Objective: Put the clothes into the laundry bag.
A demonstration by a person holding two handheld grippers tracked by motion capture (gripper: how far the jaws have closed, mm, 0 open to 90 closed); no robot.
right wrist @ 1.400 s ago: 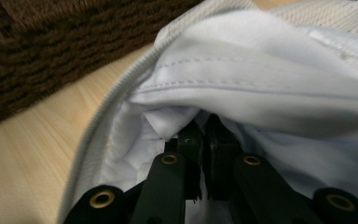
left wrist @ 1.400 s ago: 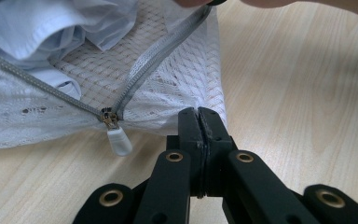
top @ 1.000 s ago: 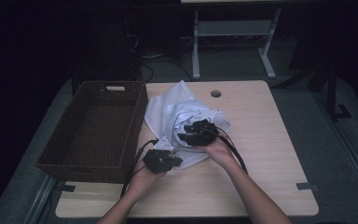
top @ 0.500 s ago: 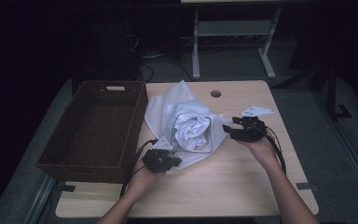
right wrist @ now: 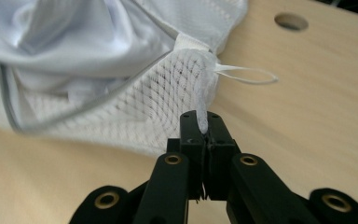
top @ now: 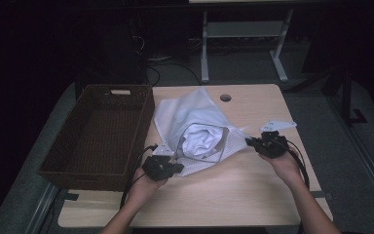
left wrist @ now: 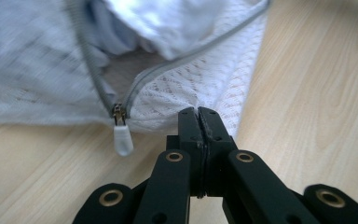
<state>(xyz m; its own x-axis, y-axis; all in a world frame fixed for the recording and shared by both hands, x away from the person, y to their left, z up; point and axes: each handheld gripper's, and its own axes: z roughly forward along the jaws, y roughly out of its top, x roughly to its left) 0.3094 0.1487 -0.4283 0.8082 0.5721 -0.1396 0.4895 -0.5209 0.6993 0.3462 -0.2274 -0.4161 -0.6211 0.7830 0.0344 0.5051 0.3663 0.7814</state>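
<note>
We see two containers on the table [top: 253,195]: one brown wicker basket [top: 100,134] at nine o'clock, and one white mesh bag [top: 197,131] at centre, unzipped, with white cloth [top: 199,141] bundled inside. Our left gripper [top: 171,167] pinches the bag's edge; our right gripper [top: 251,142] pinches its opposite corner.

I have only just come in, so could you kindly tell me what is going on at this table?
A person is working a white mesh laundry bag with a handheld gripper in each hand. The left gripper is shut on the bag's mesh edge beside the zipper pull; the right gripper is shut on the opposite mesh corner near a white hanging loop. The zipper is open, with white cloth bundled inside. A brown wicker basket sits to the left.
</note>
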